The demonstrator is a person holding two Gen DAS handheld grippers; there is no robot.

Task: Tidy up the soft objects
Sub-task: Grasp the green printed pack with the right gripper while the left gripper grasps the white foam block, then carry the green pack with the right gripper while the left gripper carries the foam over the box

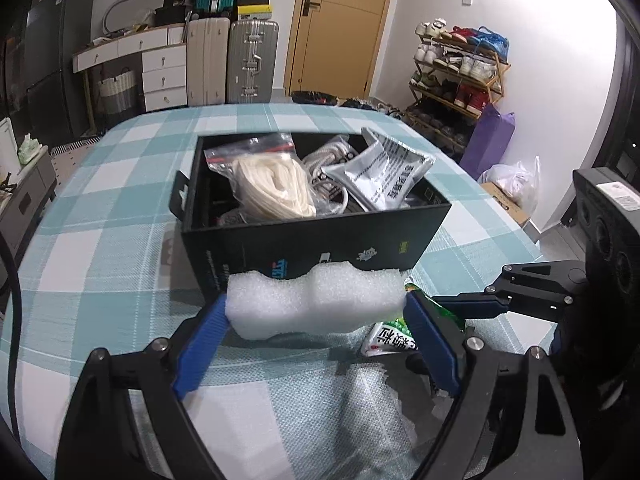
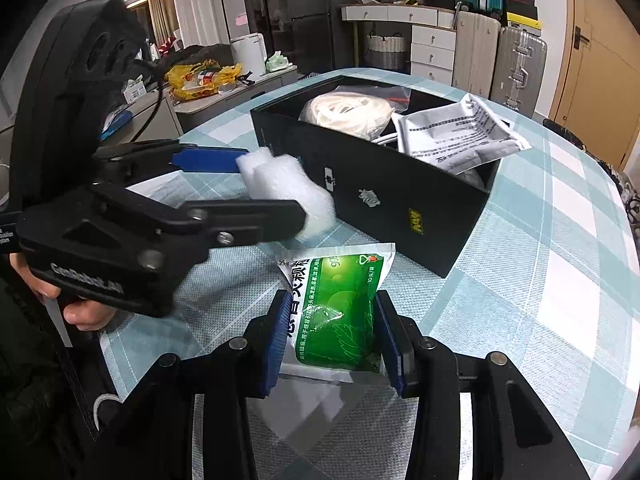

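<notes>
White foam piece (image 1: 316, 304) clamped in left tool (image 1: 316, 320); green packet (image 2: 340, 312) clamped in right tool (image 2: 334, 336).

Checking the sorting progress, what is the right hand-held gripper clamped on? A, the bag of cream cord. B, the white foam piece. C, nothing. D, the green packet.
D: the right hand-held gripper has its pads pressed on the green packet.

Right gripper (image 2: 334, 336) jaws clamped on a green-and-white packet (image 2: 340, 308) above the checked desk (image 2: 540, 280). Left gripper (image 2: 280, 188), held by a hand (image 2: 76, 312), has white foam (image 2: 292, 192) between its jaws just beside the open black box (image 2: 380, 196). Box holds a bagged cream bundle (image 2: 348, 110) and a grey printed pouch (image 2: 452, 136).
</notes>
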